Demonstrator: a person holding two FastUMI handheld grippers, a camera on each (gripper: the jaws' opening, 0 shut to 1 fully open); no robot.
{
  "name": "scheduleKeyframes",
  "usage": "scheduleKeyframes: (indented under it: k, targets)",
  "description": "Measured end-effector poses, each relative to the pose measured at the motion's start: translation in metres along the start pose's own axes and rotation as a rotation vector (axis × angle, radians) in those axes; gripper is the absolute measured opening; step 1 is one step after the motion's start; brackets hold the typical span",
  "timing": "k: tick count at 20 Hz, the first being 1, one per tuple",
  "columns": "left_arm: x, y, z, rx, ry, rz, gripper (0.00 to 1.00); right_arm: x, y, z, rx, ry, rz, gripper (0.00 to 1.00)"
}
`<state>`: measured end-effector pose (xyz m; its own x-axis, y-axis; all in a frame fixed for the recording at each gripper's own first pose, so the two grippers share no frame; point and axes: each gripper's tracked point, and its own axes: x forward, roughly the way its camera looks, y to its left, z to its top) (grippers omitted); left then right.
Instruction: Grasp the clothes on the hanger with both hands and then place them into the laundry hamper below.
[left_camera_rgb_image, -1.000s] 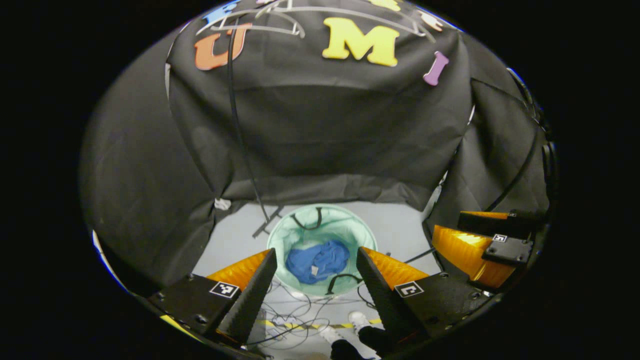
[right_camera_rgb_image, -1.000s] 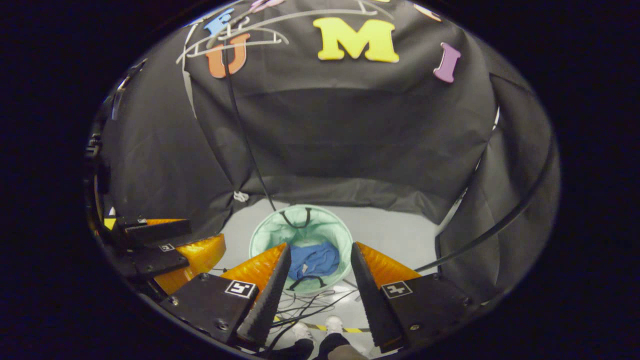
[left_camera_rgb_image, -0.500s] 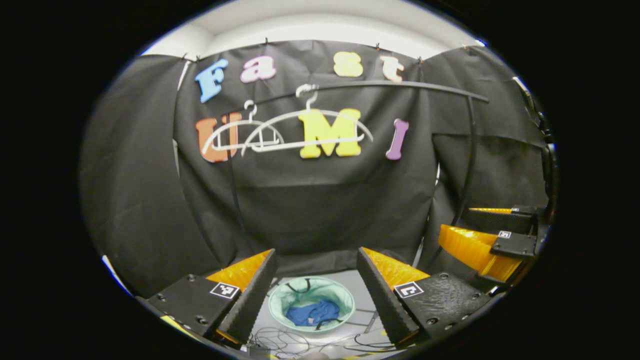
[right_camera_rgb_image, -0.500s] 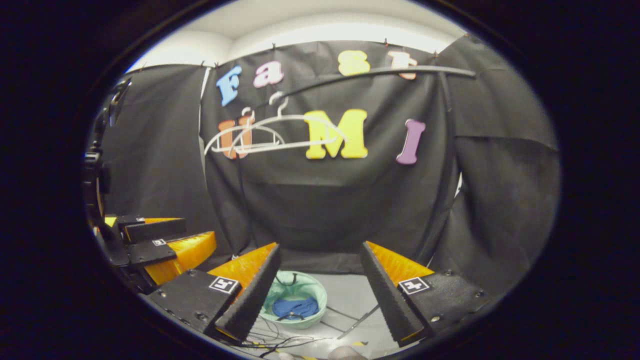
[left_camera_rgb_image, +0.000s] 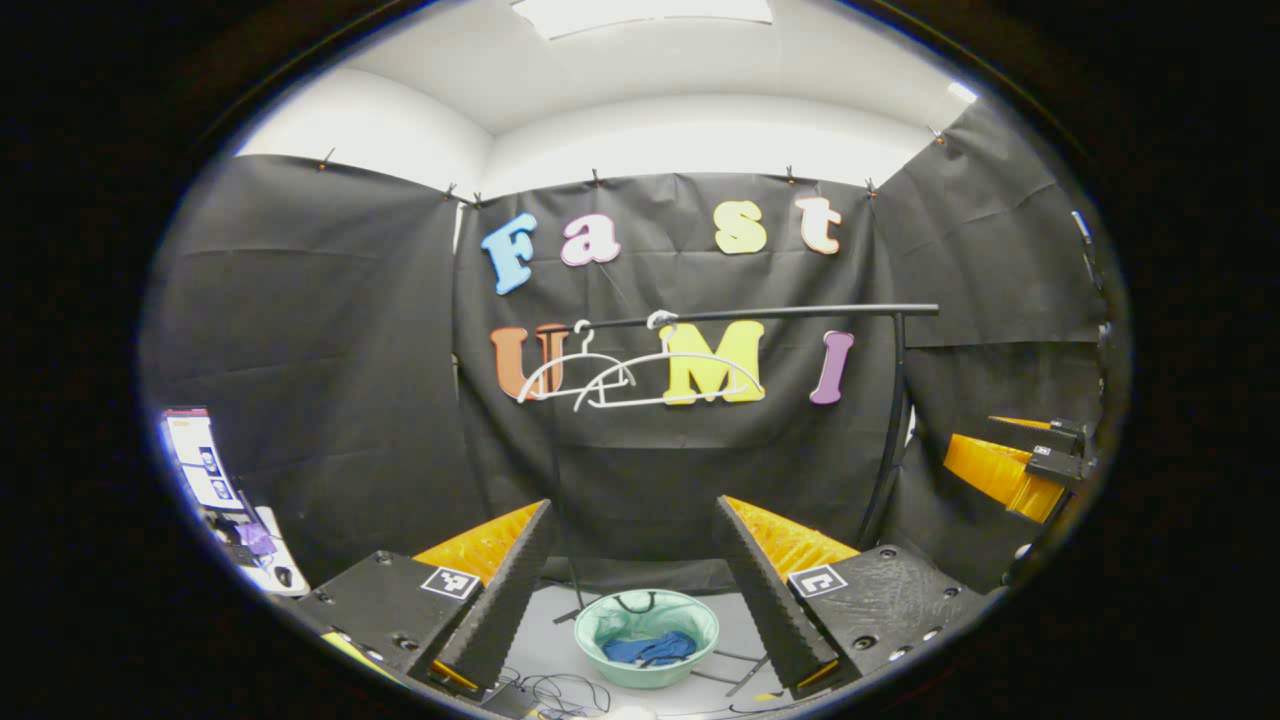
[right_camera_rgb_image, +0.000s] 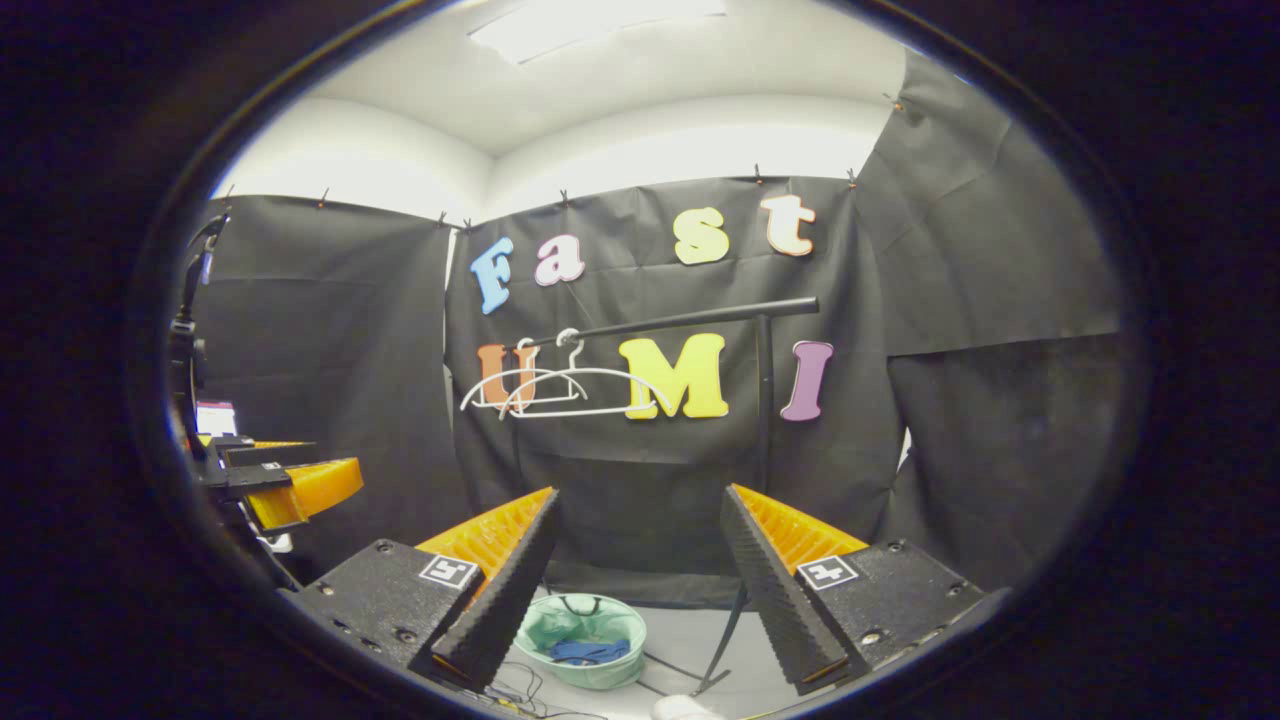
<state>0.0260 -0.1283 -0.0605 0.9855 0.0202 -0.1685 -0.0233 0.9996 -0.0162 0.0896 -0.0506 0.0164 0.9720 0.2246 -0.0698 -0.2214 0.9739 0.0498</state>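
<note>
Since the earlier frames both views have tilted up from the floor to face the booth wall. The left gripper (left_camera_rgb_image: 633, 545) and right gripper (right_camera_rgb_image: 640, 535) both stand spread apart, holding nothing. Below, the pale green round fabric hamper (left_camera_rgb_image: 604, 614) holds the crumpled blue garment (left_camera_rgb_image: 650, 650), cables beside it. Farther off, white plastic hangers (left_camera_rgb_image: 660, 385) hang bare on the black rail (left_camera_rgb_image: 800, 312), with open floor around the hamper.
</note>
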Motion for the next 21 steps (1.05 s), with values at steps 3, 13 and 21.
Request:
scheduleKeyframes:
  k: [3, 13, 21]
  targets:
    - [-0.024, 0.007, 0.008, -0.006, -0.023, 0.012, 1.0, -0.028, 0.002, -0.001, 0.005, -0.017, 0.025, 1.0]
    - [-0.097, 0.06, 0.022, 0.023, -0.049, -0.016, 1.0, -0.096, 0.026, 0.016, -0.003, -0.089, -0.1, 0.99]
    - [-0.113, 0.098, 0.034, 0.022, -0.08, -0.06, 1.0, -0.111, 0.067, 0.021, -0.02, -0.094, -0.123, 1.0]
